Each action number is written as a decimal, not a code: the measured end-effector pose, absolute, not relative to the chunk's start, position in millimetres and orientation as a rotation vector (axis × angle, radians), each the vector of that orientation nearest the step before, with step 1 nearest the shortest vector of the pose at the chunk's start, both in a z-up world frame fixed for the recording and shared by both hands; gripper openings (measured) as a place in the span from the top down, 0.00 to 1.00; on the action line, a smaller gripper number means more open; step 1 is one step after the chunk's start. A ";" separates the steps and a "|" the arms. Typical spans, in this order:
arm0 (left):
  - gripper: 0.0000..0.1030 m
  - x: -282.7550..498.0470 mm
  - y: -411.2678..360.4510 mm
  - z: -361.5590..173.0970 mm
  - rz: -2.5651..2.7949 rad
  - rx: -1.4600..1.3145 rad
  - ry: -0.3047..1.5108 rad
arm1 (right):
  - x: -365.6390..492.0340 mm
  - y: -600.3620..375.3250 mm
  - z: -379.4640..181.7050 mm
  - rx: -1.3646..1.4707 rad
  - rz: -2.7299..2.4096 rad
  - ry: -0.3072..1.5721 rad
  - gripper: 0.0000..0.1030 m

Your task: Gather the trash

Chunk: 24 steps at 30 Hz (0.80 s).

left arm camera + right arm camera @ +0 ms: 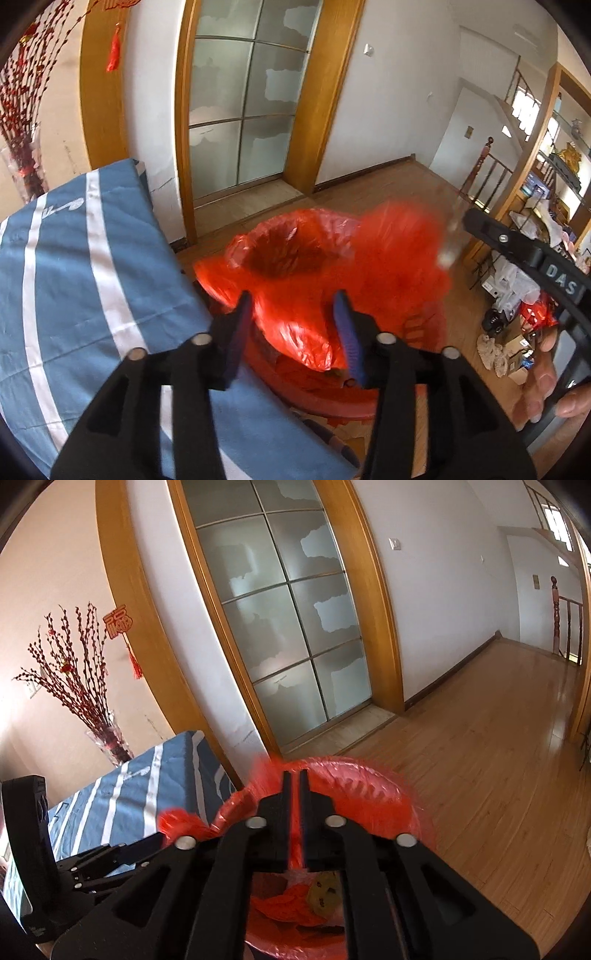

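Left hand-held gripper [295, 314] angled down — jaws apart, over red bag [295, 266]

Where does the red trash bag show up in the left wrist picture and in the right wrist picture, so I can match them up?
Left wrist view: the red trash bag fills the centre, mouth open, beyond the left gripper, beside the blue striped cover.
Right wrist view: the bag sits at bottom centre, largely behind the right gripper.
Shared landmark: the frosted glass door in its wooden frame, behind the bag.
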<state>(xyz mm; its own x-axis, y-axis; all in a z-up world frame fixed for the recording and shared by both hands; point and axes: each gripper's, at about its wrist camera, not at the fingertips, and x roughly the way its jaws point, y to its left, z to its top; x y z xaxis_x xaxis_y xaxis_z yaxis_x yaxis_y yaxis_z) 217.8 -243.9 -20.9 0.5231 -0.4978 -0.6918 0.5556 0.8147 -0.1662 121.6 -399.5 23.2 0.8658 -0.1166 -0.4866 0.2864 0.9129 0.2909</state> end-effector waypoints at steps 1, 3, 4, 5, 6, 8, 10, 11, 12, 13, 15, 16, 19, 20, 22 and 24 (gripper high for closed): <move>0.52 218.5 -241.9 -22.0 -0.624 0.078 0.805 | 118.8 -400.6 21.6 0.371 -0.217 0.484 0.79; 0.51 220.4 -233.1 -25.5 -0.596 0.070 0.815 | 113.3 -402.4 19.5 0.378 -0.219 0.492 0.77; 0.50 220.6 -227.6 -26.1 -0.582 0.064 0.818 | 107.9 -401.3 18.7 0.375 -0.225 0.496 0.76; 0.48 219.4 -222.9 -25.5 -0.572 0.060 0.816 | 103.7 -400.0 18.6 0.370 -0.231 0.497 0.73; 0.46 218.4 -216.4 -24.4 -0.560 0.057 0.810 | 100.6 -398.9 19.0 0.366 -0.235 0.497 0.70; 0.37 210.2 -202.6 -19.5 -0.526 0.059 0.778 | 86.5 -391.6 19.8 0.354 -0.249 0.489 0.56; 0.32 195.9 -186.7 -12.6 -0.497 0.069 0.730 | 74.8 -385.5 19.9 0.353 -0.249 0.483 0.46; 0.26 188.7 -180.6 -9.3 -0.484 0.072 0.711 | 67.6 -381.2 19.7 0.351 -0.244 0.480 0.39; 0.22 181.0 -172.4 -5.8 -0.463 0.073 0.689 | 60.5 -375.9 19.7 0.346 -0.243 0.475 0.35; 0.17 172.6 -165.1 -2.1 -0.446 0.070 0.668 | 55.7 -371.7 19.5 0.340 -0.244 0.472 0.31; 0.09 153.0 -146.5 2.7 -0.410 0.062 0.628 | 45.0 -362.0 18.8 0.323 -0.246 0.471 0.25; 0.06 145.0 -139.7 4.4 -0.390 0.062 0.611 | 38.7 -356.2 18.2 0.317 -0.248 0.469 0.20; 0.04 119.2 -117.9 8.7 -0.309 0.083 0.555 | 24.7 -338.2 16.1 0.294 -0.251 0.465 0.10; 0.04 110.0 -110.8 9.3 -0.283 0.093 0.537 | 20.8 -330.1 15.4 0.271 -0.256 0.468 0.08; 0.04 93.2 -98.0 10.8 -0.240 0.104 0.509 | 14.0 -315.5 14.7 0.227 -0.270 0.470 0.05; 0.04 79.9 -88.3 13.3 -0.211 0.104 0.487 | 9.8 -304.5 14.5 0.198 -0.270 0.473 0.05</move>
